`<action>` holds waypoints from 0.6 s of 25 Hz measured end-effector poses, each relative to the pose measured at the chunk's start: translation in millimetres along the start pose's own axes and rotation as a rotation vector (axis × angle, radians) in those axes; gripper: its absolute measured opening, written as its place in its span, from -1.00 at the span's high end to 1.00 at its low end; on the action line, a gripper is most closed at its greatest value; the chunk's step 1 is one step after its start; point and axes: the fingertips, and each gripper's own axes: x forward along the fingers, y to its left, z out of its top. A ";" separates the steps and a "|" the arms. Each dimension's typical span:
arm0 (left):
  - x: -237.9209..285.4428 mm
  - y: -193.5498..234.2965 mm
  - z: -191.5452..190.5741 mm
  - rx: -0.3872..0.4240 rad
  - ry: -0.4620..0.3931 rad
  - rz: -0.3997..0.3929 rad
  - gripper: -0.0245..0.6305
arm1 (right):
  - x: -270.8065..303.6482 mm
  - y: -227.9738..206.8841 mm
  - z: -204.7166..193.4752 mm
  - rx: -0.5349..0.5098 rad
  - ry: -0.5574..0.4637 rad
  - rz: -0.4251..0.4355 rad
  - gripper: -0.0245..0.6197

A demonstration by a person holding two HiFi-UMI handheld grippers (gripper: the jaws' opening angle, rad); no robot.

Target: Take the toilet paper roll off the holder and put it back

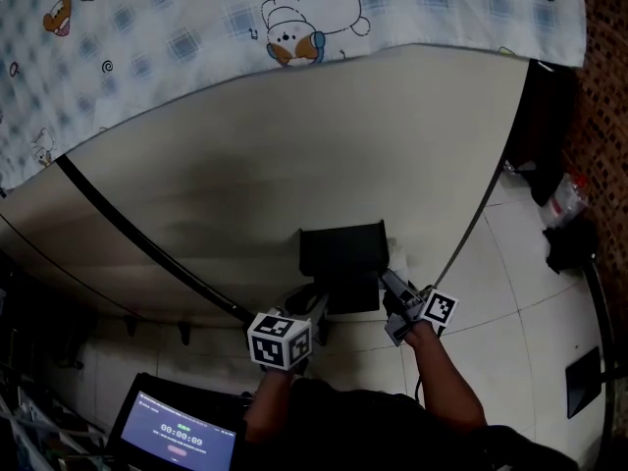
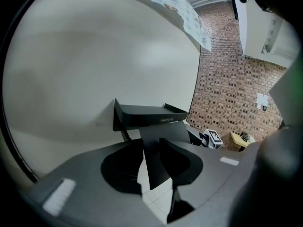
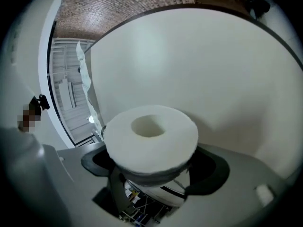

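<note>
just 1 tp roll [image 3: 158, 151], 1 holder [image 2: 147, 115]

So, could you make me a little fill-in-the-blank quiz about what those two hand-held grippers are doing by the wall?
1. The right gripper carries a white ____ between its fingers.
2. The black holder is mounted on the ____.
3. A black plate of the holder stands between the fingers of the ____.
4. Seen from the left side, the far wall is built of ____.

Missing words: toilet paper roll; wall; left gripper; brick.
</note>
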 end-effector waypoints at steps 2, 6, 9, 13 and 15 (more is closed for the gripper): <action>-0.2 -0.7 0.4 -0.003 -0.004 -0.004 0.54 | 6.9 1.9 -7.2 -0.007 0.054 0.009 -0.44; 0.3 -1.6 -0.5 -0.007 -0.006 -0.016 0.53 | 25.9 3.5 -26.3 0.021 0.152 0.038 -0.44; 0.2 -2.0 -0.3 -0.010 -0.011 -0.024 0.52 | 37.2 4.2 -42.7 0.037 0.222 0.060 -0.43; -1.2 -3.1 -0.2 -0.009 -0.014 -0.030 0.51 | 45.3 4.4 -58.9 0.062 0.274 0.070 -0.43; -1.3 -3.9 -0.4 -0.004 -0.012 -0.030 0.51 | 48.1 4.7 -65.0 0.063 0.297 0.082 -0.43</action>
